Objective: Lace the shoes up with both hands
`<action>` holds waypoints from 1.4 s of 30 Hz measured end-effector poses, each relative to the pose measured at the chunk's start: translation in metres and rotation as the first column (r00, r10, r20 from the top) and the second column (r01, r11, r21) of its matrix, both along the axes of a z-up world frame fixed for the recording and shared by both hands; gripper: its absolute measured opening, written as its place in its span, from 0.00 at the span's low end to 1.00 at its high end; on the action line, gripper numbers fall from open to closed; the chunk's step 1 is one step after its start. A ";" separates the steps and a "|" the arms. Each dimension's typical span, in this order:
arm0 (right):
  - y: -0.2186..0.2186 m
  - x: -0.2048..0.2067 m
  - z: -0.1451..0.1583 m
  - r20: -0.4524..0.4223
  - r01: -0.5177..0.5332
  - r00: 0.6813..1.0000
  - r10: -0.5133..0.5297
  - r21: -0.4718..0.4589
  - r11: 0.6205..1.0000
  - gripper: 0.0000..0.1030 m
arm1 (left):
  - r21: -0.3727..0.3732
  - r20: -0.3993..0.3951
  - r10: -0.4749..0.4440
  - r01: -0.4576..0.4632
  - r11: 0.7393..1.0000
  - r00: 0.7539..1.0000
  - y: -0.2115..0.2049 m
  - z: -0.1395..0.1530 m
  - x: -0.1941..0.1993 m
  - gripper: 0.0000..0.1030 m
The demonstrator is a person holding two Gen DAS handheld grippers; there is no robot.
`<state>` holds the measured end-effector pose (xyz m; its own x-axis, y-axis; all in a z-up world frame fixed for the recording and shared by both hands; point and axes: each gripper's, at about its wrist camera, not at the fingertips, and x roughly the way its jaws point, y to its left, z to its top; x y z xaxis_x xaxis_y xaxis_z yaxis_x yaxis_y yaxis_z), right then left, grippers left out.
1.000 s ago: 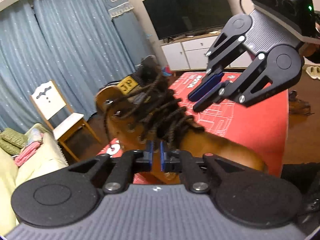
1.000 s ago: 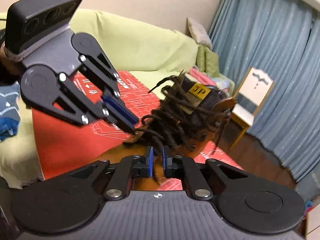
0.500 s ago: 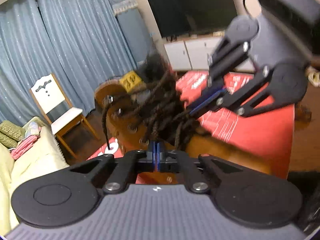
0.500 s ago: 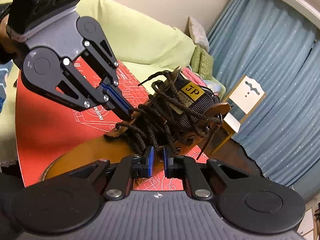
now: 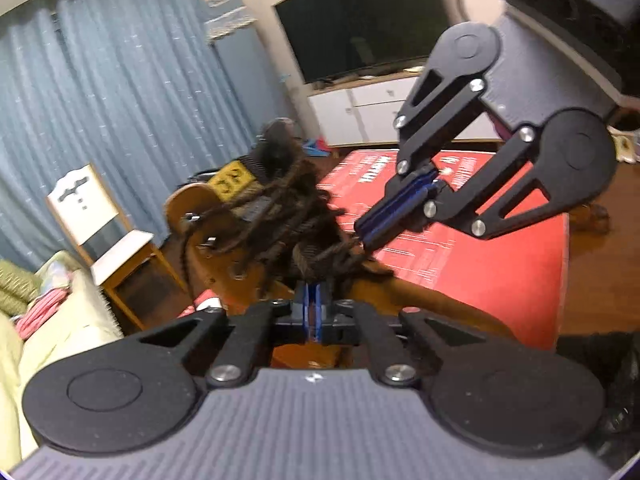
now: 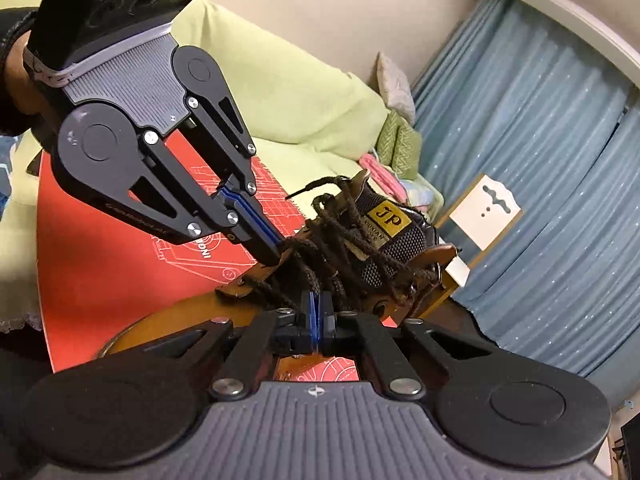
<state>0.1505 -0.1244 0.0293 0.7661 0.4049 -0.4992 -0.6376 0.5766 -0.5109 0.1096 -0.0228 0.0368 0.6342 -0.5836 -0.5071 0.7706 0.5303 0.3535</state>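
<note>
Pinching down among the crossed strands, the right gripper (image 6: 317,312) is seen with its jaws fully together on a strand of the dark lace (image 6: 340,240) at the lower eyelets. The left gripper (image 5: 314,300) is seen with its jaws opening from a narrow gap, a bunch of lace lying at its tips; whether the lace is truly pinched cannot be told.

The brown boot (image 6: 404,264) is set on a red box (image 6: 100,272), toe toward the cameras, its yellow tongue label facing up.

The lace is judged soft, limp and rough-braided, so it should be gripped without slipping. A single strand is best taken close to its eyelet. The leather upper looks stiff and the boot fairly heavy, so it is likely to stay put under gentle pulls.
</note>
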 end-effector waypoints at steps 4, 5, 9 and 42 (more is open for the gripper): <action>-0.005 -0.005 -0.001 -0.052 -0.047 0.998 0.046 -0.011 0.999 0.03 | -0.034 -0.007 0.013 -0.013 0.999 1.000 0.014 0.007 0.003 0.09; -0.008 -0.006 0.000 -0.043 -0.034 0.999 0.034 -0.003 0.999 0.04 | -0.046 -0.001 0.033 -0.033 0.998 0.999 0.018 0.007 0.006 0.10; -0.017 0.002 0.004 0.007 0.044 0.999 -0.044 0.005 0.999 0.08 | -0.015 0.056 0.070 -0.069 0.997 0.996 0.017 0.005 0.012 0.13; 0.004 0.007 -0.001 0.122 -0.028 0.992 0.036 -0.070 0.997 0.00 | -0.014 0.109 0.043 -0.042 0.999 0.993 0.010 0.014 0.004 0.00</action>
<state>0.1574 -0.1201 0.0288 0.8104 0.3984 -0.4295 -0.5852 0.5180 -0.6239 0.1134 -0.0127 0.0504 0.7097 -0.5605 -0.4268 0.7045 0.5665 0.4275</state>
